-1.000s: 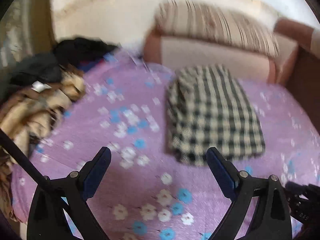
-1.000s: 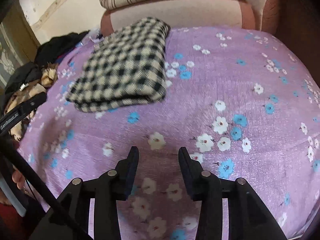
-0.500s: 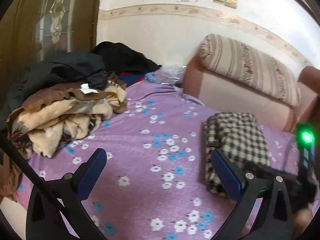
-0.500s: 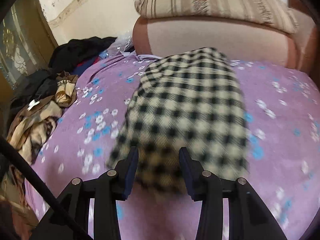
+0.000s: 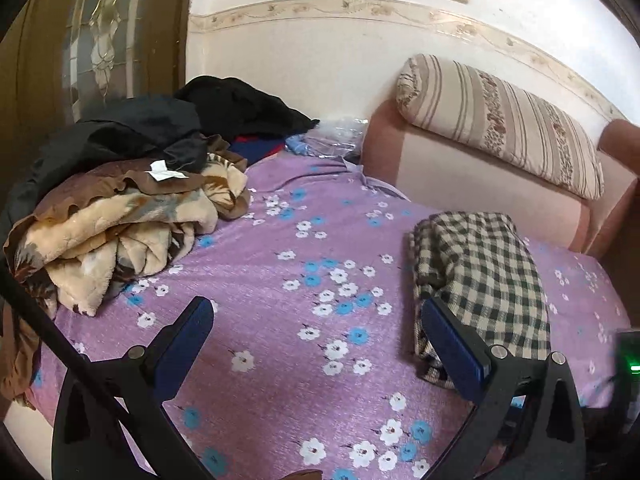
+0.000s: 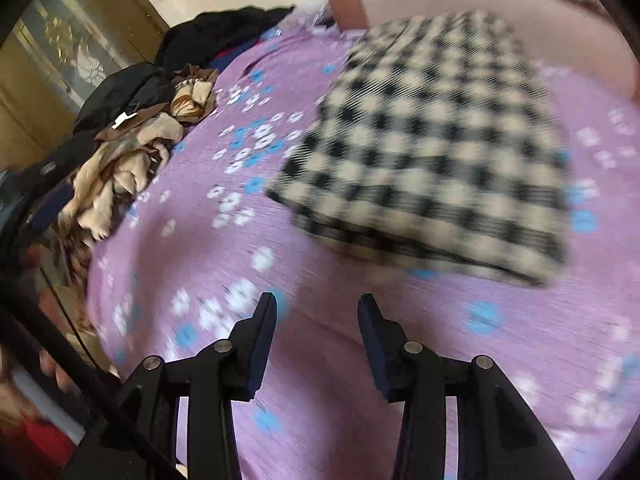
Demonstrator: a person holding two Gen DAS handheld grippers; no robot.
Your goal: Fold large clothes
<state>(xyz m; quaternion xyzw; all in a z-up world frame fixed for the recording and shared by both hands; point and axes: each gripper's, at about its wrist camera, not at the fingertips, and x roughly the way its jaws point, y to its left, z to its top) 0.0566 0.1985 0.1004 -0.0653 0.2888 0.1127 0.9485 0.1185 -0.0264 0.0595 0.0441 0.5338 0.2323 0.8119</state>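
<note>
**Apparently between garments**

The checked garment (image 5: pixel 480 280) is lying folded on the purple floral sheet (image 5: pixel 280 280) near the headboard (image 5: pixel 480 184). The left gripper (image 5: pixel 316 344) is gaping wide and empty; the right gripper (image 6: pixel 316 332) is standing half open over bare sheet. Next is probably fetching from the heaped clothes (image 5: pixel 120 208). Blur is smearing the right view.

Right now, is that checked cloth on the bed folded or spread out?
Folded. The checked cloth lies as a compact rectangle on the bed, with stacked layers showing along its near edge.
</note>
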